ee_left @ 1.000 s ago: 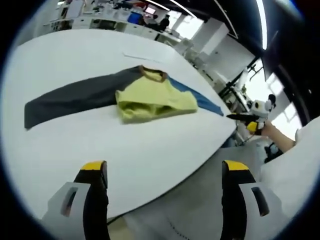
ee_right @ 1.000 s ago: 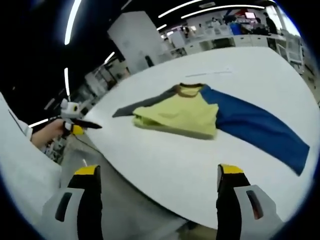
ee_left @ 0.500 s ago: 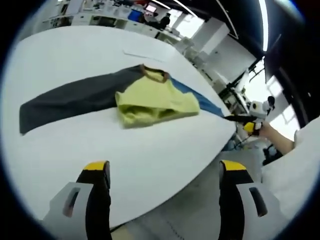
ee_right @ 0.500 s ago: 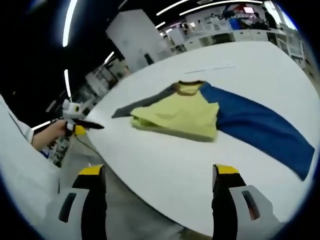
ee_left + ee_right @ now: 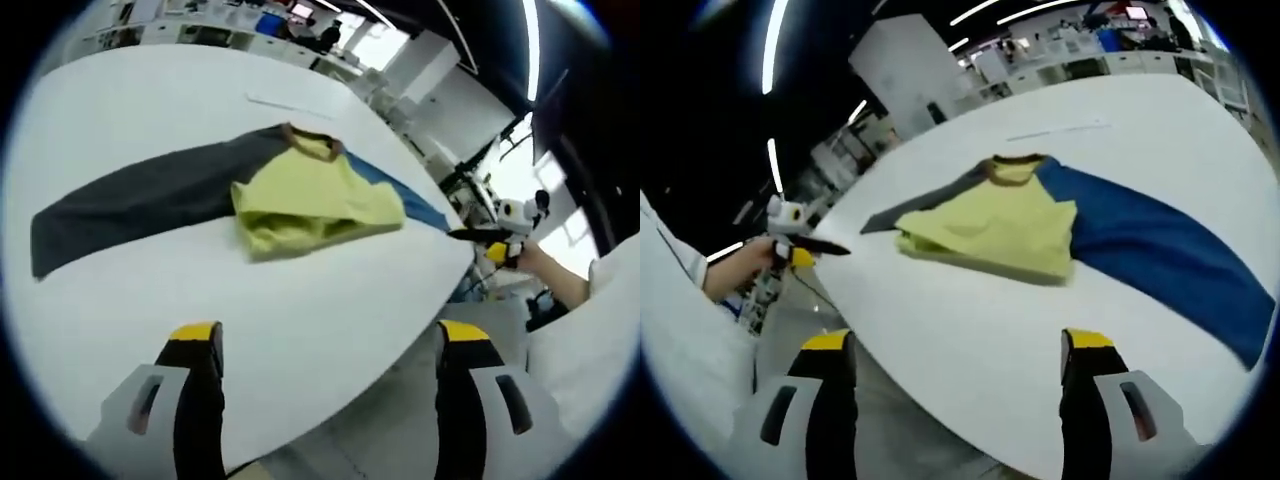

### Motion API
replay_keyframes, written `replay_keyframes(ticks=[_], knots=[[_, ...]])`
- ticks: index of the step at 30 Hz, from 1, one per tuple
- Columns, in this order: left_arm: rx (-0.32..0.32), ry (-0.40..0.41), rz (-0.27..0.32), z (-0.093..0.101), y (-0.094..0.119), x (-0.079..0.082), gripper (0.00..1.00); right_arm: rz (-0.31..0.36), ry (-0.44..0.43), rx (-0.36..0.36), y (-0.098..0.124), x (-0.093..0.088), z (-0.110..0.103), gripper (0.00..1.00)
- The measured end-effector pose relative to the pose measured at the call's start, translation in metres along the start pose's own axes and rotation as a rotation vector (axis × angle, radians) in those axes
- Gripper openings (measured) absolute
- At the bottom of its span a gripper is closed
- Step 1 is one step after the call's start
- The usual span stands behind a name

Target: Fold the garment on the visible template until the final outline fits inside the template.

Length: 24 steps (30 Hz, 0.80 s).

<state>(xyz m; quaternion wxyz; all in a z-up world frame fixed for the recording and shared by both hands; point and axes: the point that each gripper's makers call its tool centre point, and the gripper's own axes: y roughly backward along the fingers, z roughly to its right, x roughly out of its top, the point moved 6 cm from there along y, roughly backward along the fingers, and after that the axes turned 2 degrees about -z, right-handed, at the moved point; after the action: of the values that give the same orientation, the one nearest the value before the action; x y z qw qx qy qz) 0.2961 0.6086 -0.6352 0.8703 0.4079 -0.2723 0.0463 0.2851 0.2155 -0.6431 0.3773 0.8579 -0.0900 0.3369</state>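
Note:
A garment lies on the white table [image 5: 300, 310]. Its yellow body [image 5: 305, 200] is folded up, with a brown collar [image 5: 312, 143] at the far end. A dark grey sleeve [image 5: 140, 195] stretches left in the left gripper view, and a blue sleeve [image 5: 1160, 245] stretches right in the right gripper view. The yellow body [image 5: 995, 230] sits mid-table in the right gripper view. My left gripper [image 5: 325, 345] is open, short of the garment, over the table's near part. My right gripper [image 5: 955, 355] is open too, near the table edge. The other gripper [image 5: 500, 235] appears at the right, held in a hand.
A thin line [image 5: 285, 103] is marked on the table beyond the collar. Desks and shelving [image 5: 1120, 50] stand at the room's far side. A person's white sleeve [image 5: 680, 330] is at the left of the right gripper view.
Both cameras have eased forward, so the garment looks a little larger. The garment itself has not moved. Both grippers stay open.

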Motion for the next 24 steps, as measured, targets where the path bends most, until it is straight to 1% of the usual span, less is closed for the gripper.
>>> replay_keyframes(ticks=[12,15,24], knots=[[-0.01,0.008,-0.013,-0.008,-0.011,0.009,0.82,-0.013,-0.01,0.0,-0.008,0.004,0.011,0.83],[-0.01,0.006,-0.027,-0.011,-0.015,0.011,0.82,-0.014,-0.013,-0.003,-0.009,0.005,0.015,0.83],[-0.023,0.016,-0.027,-0.016,-0.022,0.019,0.81,-0.021,-0.021,-0.006,-0.016,0.009,0.023,0.81]])
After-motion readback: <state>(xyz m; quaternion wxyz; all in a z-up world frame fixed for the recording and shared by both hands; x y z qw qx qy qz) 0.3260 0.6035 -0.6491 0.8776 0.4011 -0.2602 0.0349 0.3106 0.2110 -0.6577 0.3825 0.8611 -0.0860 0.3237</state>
